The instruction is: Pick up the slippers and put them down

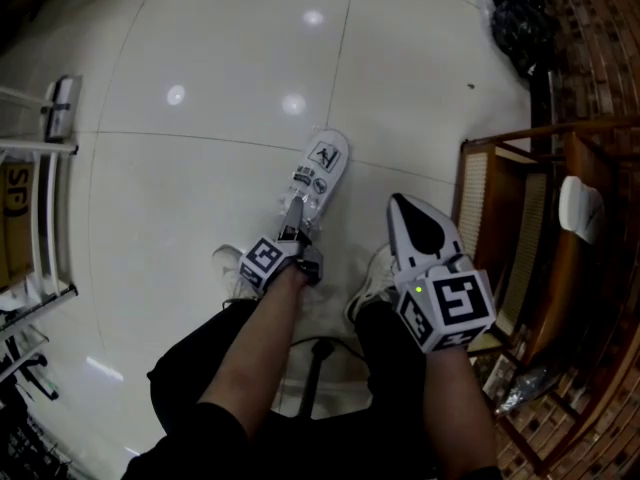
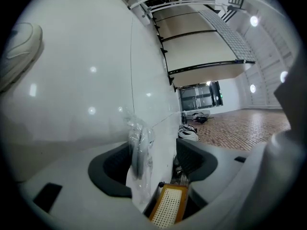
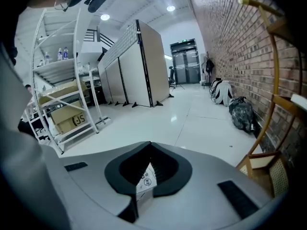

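A white slipper (image 1: 322,171) in clear plastic wrap, with printed labels, reaches up and away from my left gripper (image 1: 295,218) over the white floor. In the left gripper view that slipper (image 2: 138,147) stands edge-on between the jaws of the left gripper (image 2: 153,145), against the left pad. A gap shows to the right pad, so the jaws stand open. My right gripper (image 1: 398,203) is further right, its tips pressed together. In its own view the right gripper (image 3: 150,143) is shut on a thin white slipper piece with a label (image 3: 146,179).
A wooden chair (image 1: 520,218) stands close at the right beside a brick wall (image 3: 230,37), with a black bag (image 1: 520,18) beyond it. A metal shelf rack (image 1: 40,218) holding boxes is at the left. The person's white shoes (image 1: 232,268) are below the grippers.
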